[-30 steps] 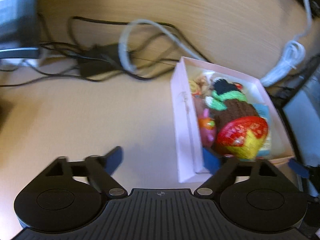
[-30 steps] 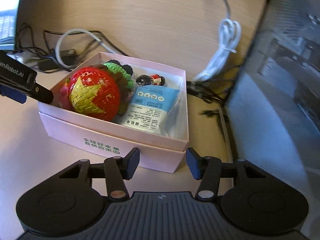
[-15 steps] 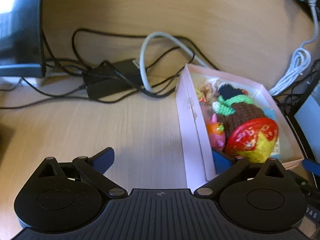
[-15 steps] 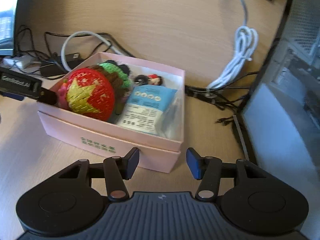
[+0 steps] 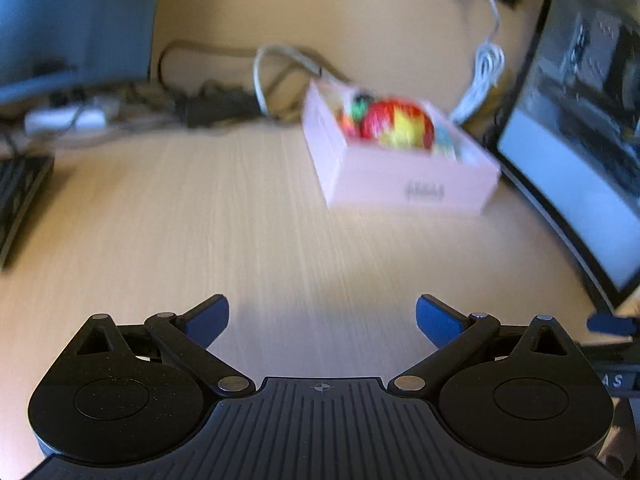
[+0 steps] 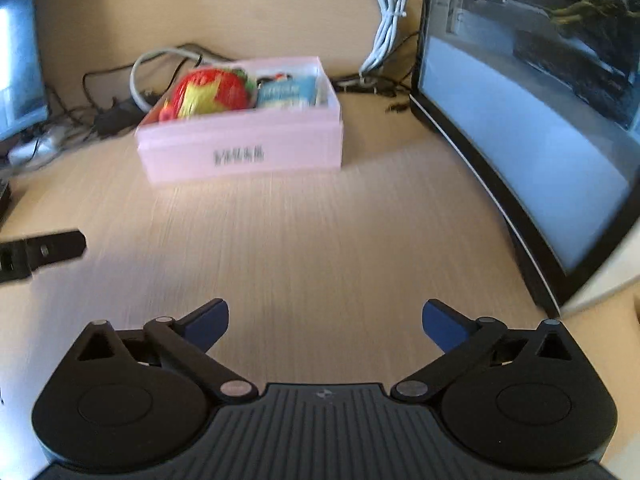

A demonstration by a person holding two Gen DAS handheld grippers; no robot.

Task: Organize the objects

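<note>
**Filled pink box on desk, both grippers released and clear of it**

Pink box (image 6: 240,148) sits on the wooden desk (image 6: 320,240), towards the back, between a tangle of cables (image 6: 120,96) on its left and a large monitor (image 6: 540,120) on its right; dark print on its front wall, blurred, not readable. Inside, packed to the rim: a red and yellow ball (image 6: 208,94) at the left end, rising above the wall; something green knitted just behind the ball; a small orange item at the ball's left edge; a pale blue packet (image 6: 286,94) at the right end; a small dark and red figure behind the packet, too blurred to identify. A coiled white cable (image 6: 386,20) hangs against the back panel, behind and right of the box.

Right gripper (image 6: 325,318): its jaws have just been opening and stand spread wide, nothing between them, only bare desk ahead; well apart from the box. Left gripper (image 5: 322,316): jaws likewise wide apart and empty, over bare desk, box off to its upper right and well apart. In the right wrist view the left tool's dark side shows at the left edge; a second screen (image 5: 72,20) stands at far left of the desk; both views motion-blurred.
</note>
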